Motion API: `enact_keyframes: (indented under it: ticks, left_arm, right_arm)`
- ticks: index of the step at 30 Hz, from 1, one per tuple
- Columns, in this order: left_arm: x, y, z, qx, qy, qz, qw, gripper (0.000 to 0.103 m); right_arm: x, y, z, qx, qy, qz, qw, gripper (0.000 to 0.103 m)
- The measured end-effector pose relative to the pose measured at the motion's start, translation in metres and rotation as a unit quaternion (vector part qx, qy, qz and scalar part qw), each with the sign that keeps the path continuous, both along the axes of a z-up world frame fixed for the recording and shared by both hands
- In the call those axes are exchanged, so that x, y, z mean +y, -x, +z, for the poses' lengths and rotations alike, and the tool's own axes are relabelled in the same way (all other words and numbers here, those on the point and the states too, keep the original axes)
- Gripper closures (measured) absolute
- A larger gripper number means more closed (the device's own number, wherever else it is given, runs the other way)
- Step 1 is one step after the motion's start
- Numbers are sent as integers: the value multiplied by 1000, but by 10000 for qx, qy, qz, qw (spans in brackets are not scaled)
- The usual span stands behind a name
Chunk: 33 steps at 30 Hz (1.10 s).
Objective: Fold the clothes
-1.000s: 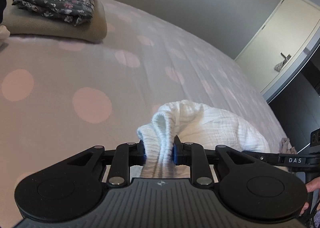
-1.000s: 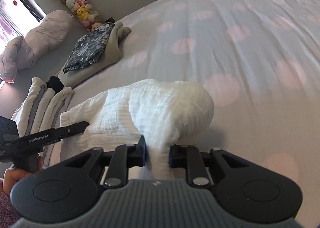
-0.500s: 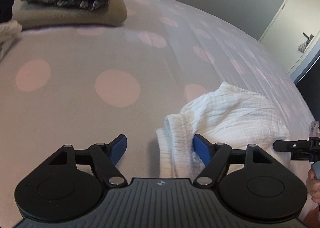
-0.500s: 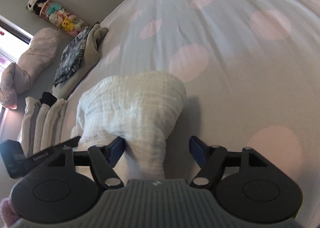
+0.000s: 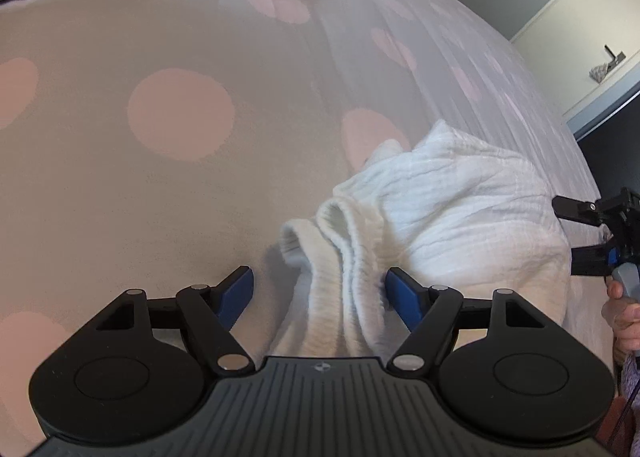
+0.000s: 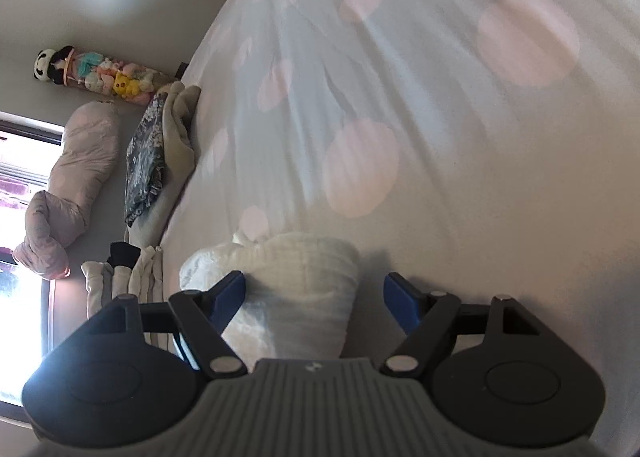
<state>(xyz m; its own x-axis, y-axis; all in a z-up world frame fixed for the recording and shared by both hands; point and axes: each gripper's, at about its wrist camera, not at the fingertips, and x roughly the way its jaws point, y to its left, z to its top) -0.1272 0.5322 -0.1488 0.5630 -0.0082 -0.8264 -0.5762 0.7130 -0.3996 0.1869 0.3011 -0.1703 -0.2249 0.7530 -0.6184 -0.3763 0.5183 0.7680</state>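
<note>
The white crinkled cotton garment (image 5: 448,209) lies bundled on the grey bedsheet with pink dots (image 5: 180,117), at the near edge of the bed. The left gripper (image 5: 320,293) stands with jaws apart, astride the garment's ribbed hem, gripping nothing. The right gripper (image 6: 314,295) is likewise spread at the opposite end of the garment. Judged purpose: the cloth is laid down so a fold can settle. The garment's long axis runs from one gripper to the other, hem toward the left gripper.
</note>
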Motion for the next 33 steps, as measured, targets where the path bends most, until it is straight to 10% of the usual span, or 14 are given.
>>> enact_keyframes:
  ticks: [5,10,16,22,33]
  left_arm:
    - [-20,4,0,-79,136,50,9999,68]
    - [-41,12,14,-257,-318,-169,9990,77]
    - [-61,20,28,-541,-554,-801,9938,75]
    - [-44,10,32,-533,-417,-1031,9924,52]
    - [-34,-84,28,105,-642,-2169,9740,40]
  right_arm:
    - [14,1,-18,439,-70,45,9990,53]
    - [7,22,23,-860,-687,650,9918,72]
    - [-19,48,56,-2432,-813,1724,9511,73]
    - [-46,67,69,-3609,-411,2542,8963,73]
    - [-78,61,8,-3155,424,1590,9345,70]
